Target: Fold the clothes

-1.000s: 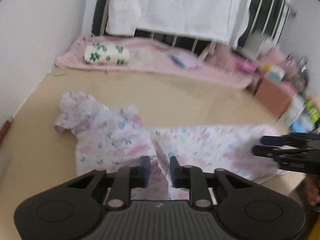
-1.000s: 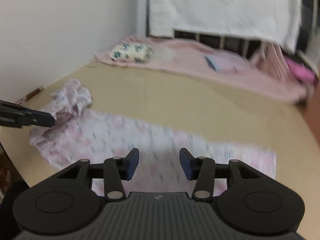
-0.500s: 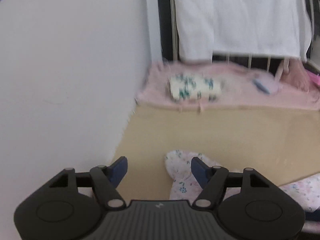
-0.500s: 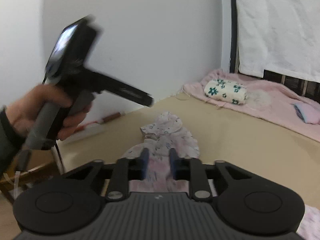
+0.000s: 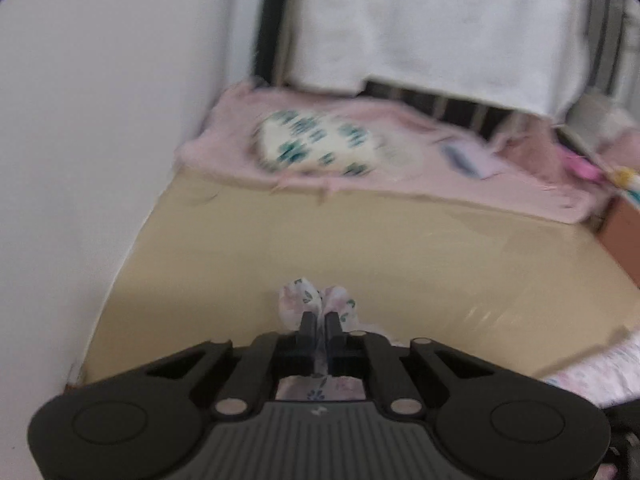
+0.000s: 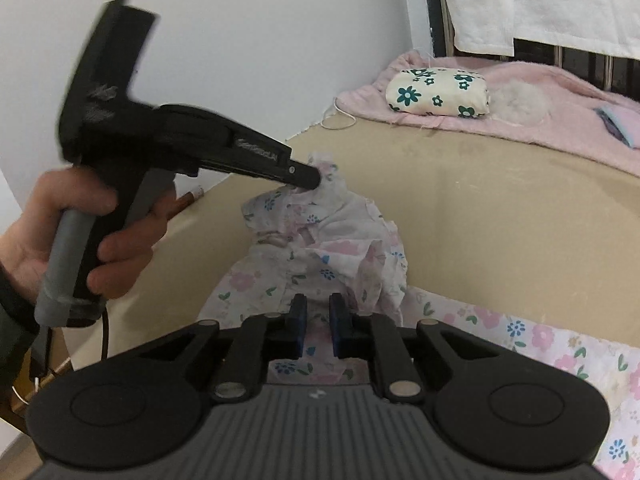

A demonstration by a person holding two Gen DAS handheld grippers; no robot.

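Pinching a bunched edge of the thin white cotton garment printed with pink and blue flowers (image 6: 320,248), the left gripper (image 5: 319,322) had its jaws closed tight on the cloth, a small tuft of fabric showing past the tips. In the right wrist view that same tool, held in the person's left hand (image 6: 80,236), carried the pinched corner up off the tan mattress surface (image 6: 500,216), at the garment's far left end. The right gripper (image 6: 318,322) sat nearer, jaws drawn close together with a fold of the fabric between the blue pads (image 6: 298,320); it looked to be gripping, though the contact itself was partly hidden by the cloth.

The garment hung in a loose crumpled peak between the two holds, the remainder trailing flat toward the near right across the mattress. Judged very light, soft and limp: no stiffness to hold a crease unaided, so it would sag and twist wherever unsupported. Not fragile, not slippery, but thin enough to slide out of a shallow pinch. Best holds seemed to be hems or seamed corners, taken well apart so the panel would hang taut.

Farther off: a cream cushion with dark green flowers (image 6: 438,88) lay on a pink fuzzy blanket (image 6: 540,120) at the far end, beneath a white towel (image 6: 540,0) draped over a dark metal rail. A white wall (image 6: 260,40) ran along the left.
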